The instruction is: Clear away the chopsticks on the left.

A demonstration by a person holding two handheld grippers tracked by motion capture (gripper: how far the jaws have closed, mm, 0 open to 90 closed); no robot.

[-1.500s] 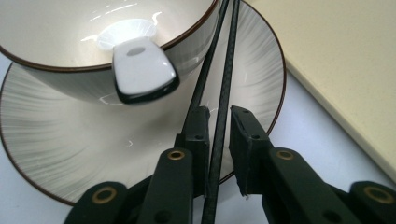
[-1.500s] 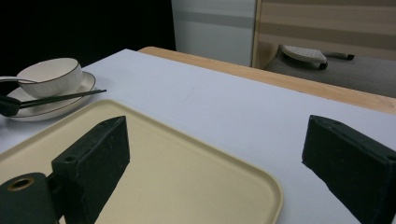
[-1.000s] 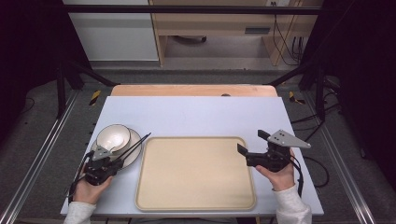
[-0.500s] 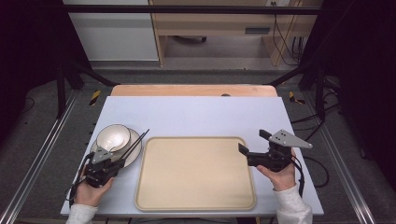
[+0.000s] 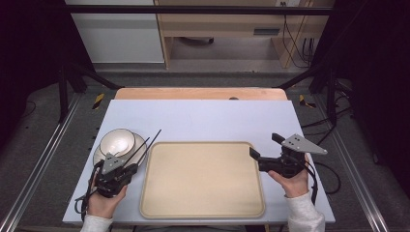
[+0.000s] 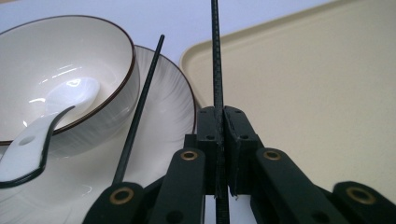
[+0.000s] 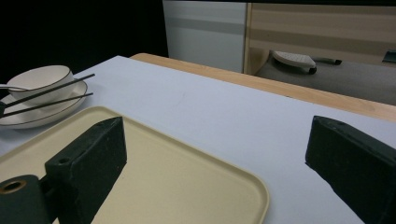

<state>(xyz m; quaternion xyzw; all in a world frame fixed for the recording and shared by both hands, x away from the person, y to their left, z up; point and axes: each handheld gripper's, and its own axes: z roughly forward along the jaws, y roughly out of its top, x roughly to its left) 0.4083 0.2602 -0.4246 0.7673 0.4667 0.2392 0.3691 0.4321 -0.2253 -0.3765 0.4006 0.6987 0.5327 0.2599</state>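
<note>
My left gripper (image 5: 128, 166) (image 6: 219, 114) is shut on a thin black chopstick (image 6: 215, 56) that points up and to the right (image 5: 151, 140) along the tray's left edge. A second black chopstick (image 6: 140, 107) lies across the white plate (image 6: 168, 107) beside it, its near end hidden under the jaws. On that plate stands a dark-rimmed white bowl (image 5: 117, 140) (image 6: 56, 70) with a white spoon (image 6: 32, 140) in it. My right gripper (image 5: 265, 146) (image 7: 215, 135) is open and empty over the right edge of the beige tray (image 5: 203, 203).
The tray (image 7: 196, 186) is bare and covers the table's near middle. Pale blue tabletop (image 5: 203, 121) stretches behind it to a wooden back edge (image 5: 198, 93). In the right gripper view the bowl (image 7: 39, 77) and plate sit at far left.
My left gripper has shifted slightly right with the chopstick, whose far tip has swung a little outward. The right gripper has hardly moved.
</note>
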